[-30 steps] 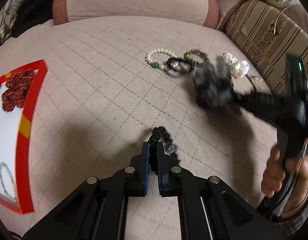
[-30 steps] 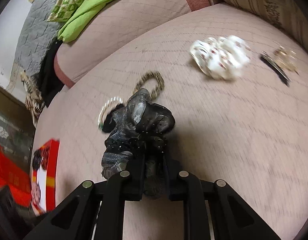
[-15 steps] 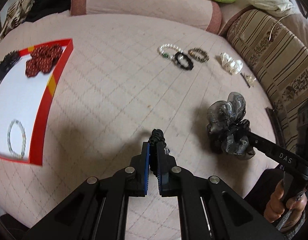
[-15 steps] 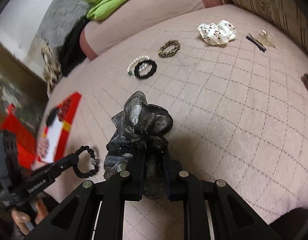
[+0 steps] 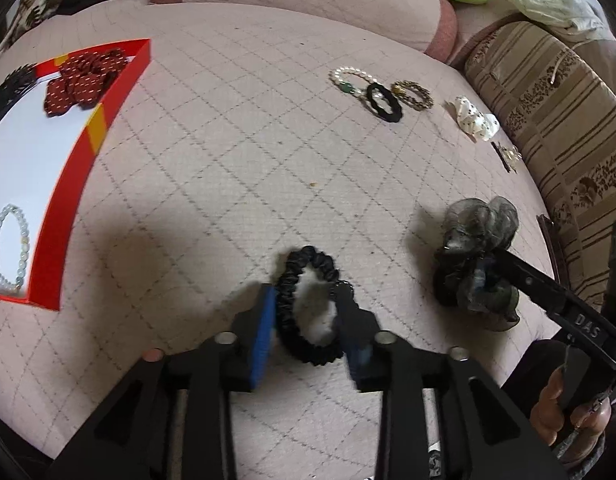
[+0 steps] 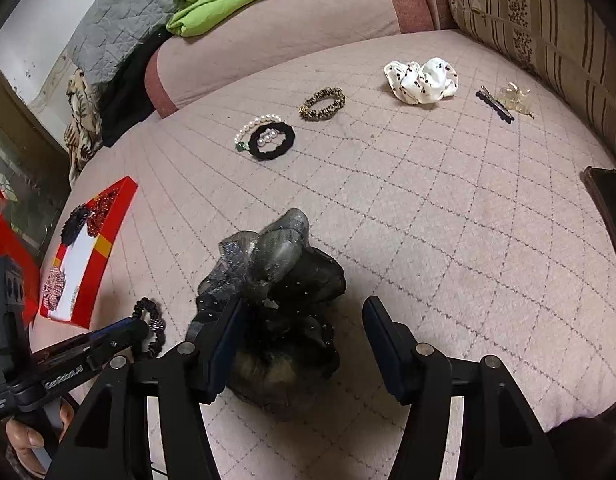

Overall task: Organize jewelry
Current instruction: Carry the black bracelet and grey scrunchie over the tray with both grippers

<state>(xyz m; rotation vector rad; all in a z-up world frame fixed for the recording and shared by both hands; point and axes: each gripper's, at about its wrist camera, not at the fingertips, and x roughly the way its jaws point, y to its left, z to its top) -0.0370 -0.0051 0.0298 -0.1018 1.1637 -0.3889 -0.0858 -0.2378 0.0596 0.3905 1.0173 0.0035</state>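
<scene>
In the left wrist view a thin black scrunchie point(image 5: 308, 304) lies on the pink quilted cushion between the fingers of my left gripper point(image 5: 306, 296). The jaws are opening and no longer pinch it. To its right my right gripper point(image 5: 504, 264) stands over a grey organza scrunchie point(image 5: 480, 232). In the right wrist view that grey scrunchie point(image 6: 276, 264) rests on the cushion inside my right gripper point(image 6: 304, 304). Those jaws are opening too: the left pad brushes the fabric and the right pad stands clear. The left gripper point(image 6: 140, 328) and black scrunchie point(image 6: 152, 320) show at lower left.
A red-rimmed white box point(image 5: 60, 220) at the left holds a red scrunchie point(image 5: 84, 76) and a bead bracelet point(image 5: 8, 248). Farther back lie a pearl bracelet point(image 6: 252, 128), black hair tie point(image 6: 272, 140), leopard scrunchie point(image 6: 322, 104), white dotted scrunchie point(image 6: 422, 78) and hair clips point(image 6: 504, 100). Striped cushions border the right.
Both grippers carried their scrunchies toward the near part of the cushion, then spread their jaws. The black and the grey scrunchie now lie loose on the cushion.
</scene>
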